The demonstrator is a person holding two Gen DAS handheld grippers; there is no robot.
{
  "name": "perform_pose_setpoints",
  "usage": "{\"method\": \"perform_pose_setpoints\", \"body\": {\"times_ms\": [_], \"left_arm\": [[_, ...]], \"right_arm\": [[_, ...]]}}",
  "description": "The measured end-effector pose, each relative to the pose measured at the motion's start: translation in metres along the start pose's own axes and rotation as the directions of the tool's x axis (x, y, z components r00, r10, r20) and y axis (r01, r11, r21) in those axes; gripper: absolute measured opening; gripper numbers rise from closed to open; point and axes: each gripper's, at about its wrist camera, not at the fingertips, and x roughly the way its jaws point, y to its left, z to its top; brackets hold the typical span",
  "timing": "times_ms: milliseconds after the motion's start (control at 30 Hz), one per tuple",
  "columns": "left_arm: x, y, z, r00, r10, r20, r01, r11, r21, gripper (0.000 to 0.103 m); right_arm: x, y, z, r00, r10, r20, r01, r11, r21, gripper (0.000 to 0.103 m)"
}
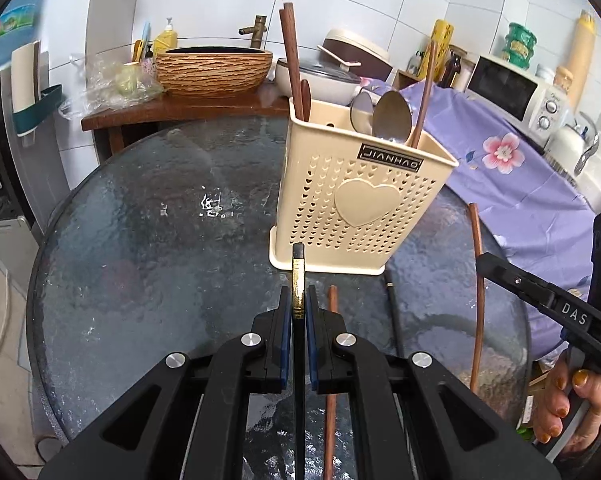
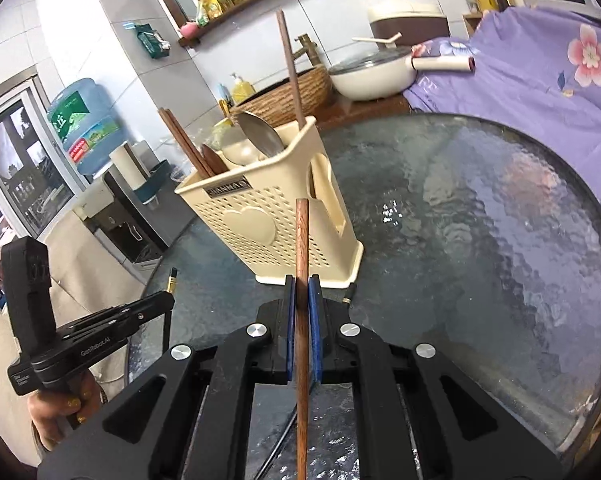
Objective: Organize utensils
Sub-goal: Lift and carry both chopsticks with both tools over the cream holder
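In the left wrist view my left gripper (image 1: 299, 300) is shut on a black chopstick with a gold band (image 1: 298, 276), held above the round glass table (image 1: 140, 260). Just past its tip stands the cream perforated utensil holder (image 1: 360, 200), with wooden chopsticks (image 1: 290, 60) and a metal spoon (image 1: 392, 116) in it. My right gripper (image 2: 302, 292) is shut on a brown wooden chopstick (image 2: 302, 240) that points at the holder (image 2: 272, 224). A brown chopstick (image 1: 332, 312) and a black chopstick (image 1: 394, 312) lie on the glass near the holder's base.
A purple floral cloth (image 1: 520, 184) covers the counter to the right, with a microwave (image 1: 512, 88) behind it. A white pot (image 2: 372, 76) and a woven-look basin (image 1: 214, 68) sit beyond the table. A water bottle (image 2: 84, 120) stands at the left.
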Motion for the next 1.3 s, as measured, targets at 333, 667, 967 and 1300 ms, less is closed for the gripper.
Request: {"method": "perform_pose_setpoints", "body": {"times_ms": [333, 667, 967, 1300], "left_arm": [[-0.031, 0.000, 0.007, 0.997, -0.019, 0.069, 0.018, 1.000, 0.013, 0.006], [-0.055, -0.004, 0.013, 0.993, -0.035, 0.113, 0.030, 0.999, 0.044, 0.007], [-0.075, -0.006, 0.024, 0.987, -0.063, 0.149, 0.053, 0.996, 0.066, 0.007], [-0.087, -0.017, 0.035, 0.979, -0.088, 0.183, 0.071, 0.993, 0.099, 0.006]], "right_arm": [[-0.028, 0.016, 0.007, 0.998, 0.026, 0.051, -0.023, 0.998, -0.055, 0.007], [-0.055, 0.032, 0.016, 0.997, 0.062, 0.045, -0.056, 0.992, -0.110, 0.007], [-0.070, 0.049, 0.024, 0.995, 0.073, 0.069, -0.061, 0.985, -0.163, 0.007], [-0.074, 0.066, 0.036, 0.992, 0.081, 0.095, -0.060, 0.977, -0.205, 0.007]]}}
